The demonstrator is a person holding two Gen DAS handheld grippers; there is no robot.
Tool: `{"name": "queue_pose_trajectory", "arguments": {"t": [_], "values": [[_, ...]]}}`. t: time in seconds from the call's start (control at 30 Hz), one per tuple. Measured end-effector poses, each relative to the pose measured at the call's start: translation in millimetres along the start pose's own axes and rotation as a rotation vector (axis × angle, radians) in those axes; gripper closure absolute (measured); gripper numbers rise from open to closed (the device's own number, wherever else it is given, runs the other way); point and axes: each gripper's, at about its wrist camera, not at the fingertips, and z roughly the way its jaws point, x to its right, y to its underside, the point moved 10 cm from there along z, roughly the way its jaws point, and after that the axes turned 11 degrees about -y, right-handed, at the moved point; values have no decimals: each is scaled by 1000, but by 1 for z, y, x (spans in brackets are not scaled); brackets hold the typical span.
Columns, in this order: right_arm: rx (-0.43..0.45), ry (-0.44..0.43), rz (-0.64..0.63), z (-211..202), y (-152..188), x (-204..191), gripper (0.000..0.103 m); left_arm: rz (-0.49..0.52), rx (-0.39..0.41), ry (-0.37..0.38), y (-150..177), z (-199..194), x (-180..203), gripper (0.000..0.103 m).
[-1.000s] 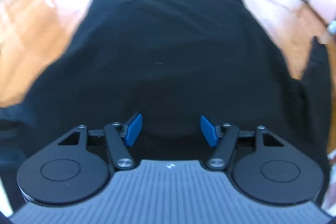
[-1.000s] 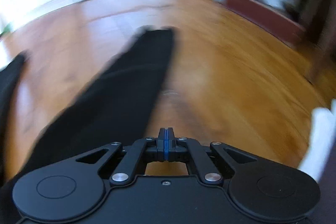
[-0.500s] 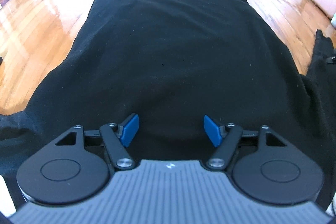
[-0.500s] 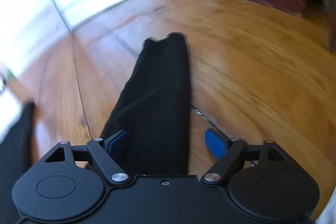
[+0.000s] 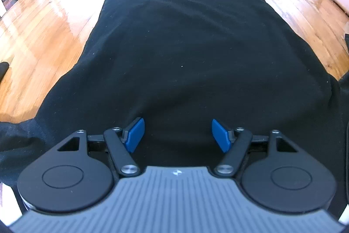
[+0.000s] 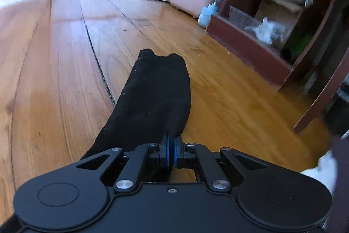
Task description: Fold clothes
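Right gripper (image 6: pixel 170 151) pinches sleeve (image 6: pixel 152 99) edge only; thin bite may slip mid-fold. Left gripper (image 5: pixel 178 135) open above black garment (image 5: pixel 185 47), gripping nothing; body may drag.

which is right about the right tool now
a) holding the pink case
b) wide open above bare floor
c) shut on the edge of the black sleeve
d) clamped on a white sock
c: in the right wrist view the right tool has its blue pads together with the near edge of the black sleeve pinched between them, the rest lying out along the wooden floor.
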Motion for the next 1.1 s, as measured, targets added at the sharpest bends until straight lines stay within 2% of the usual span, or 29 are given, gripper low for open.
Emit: {"name": "queue_pose_trajectory", "arguments": {"t": [0.1,0.13,0.17,0.2,0.23,0.27,0.3,0.37,0.43,0.53,0.6,0.7,0.77,0.83,0.9,1.0,1.1], "values": [[-33,24,38,0,5,4,98,-10,-12,9,0,0,-1,34],[-34,1,65,0,2,6,84,-13,-15,15,-1,1,-1,34],[-42,-73,96,-5,1,2,79,-16,-19,21,-1,0,-1,33],[-44,-141,128,-13,-1,-3,67,-6,-33,26,-1,-1,1,31],[-45,-209,161,-22,-2,-9,60,2,-45,33,-1,-4,4,31],[-16,-233,165,-38,-6,-13,53,-2,-42,41,-3,-9,2,31],[16,-255,168,-54,-10,-18,51,-6,-39,50,-5,-14,0,31],[80,-244,93,-86,-20,-37,46,-14,-32,66,-10,-25,-5,31],[132,-270,22,-110,-27,-59,44,-40,-12,60,-18,-40,-26,31],[142,-451,-38,-146,-18,-106,44,-140,12,26,-28,-59,-88,27],[95,-623,-57,-168,1,-145,44,-205,37,-21,-29,-68,-139,23],[-15,-921,-113,-200,34,-203,44,-241,53,-153,-17,-61,-224,21],[-69,-1099,-201,-237,60,-239,44,-254,58,-260,-4,-47,-279,21],[-108,-1260,-317,-277,88,-271,44,-318,43,-362,11,-33,-329,21],[-113,-1359,-466,-318,121,-299,44,-415,6,-442,20,-21,-370,21],[-142,-1475,-645,-366,171,-331,44,-528,20,-327,13,-1,-393,21],[-195,-1536,-760,-396,221,-353,44,-519,-19,-278,20,19,-395,21]]}}
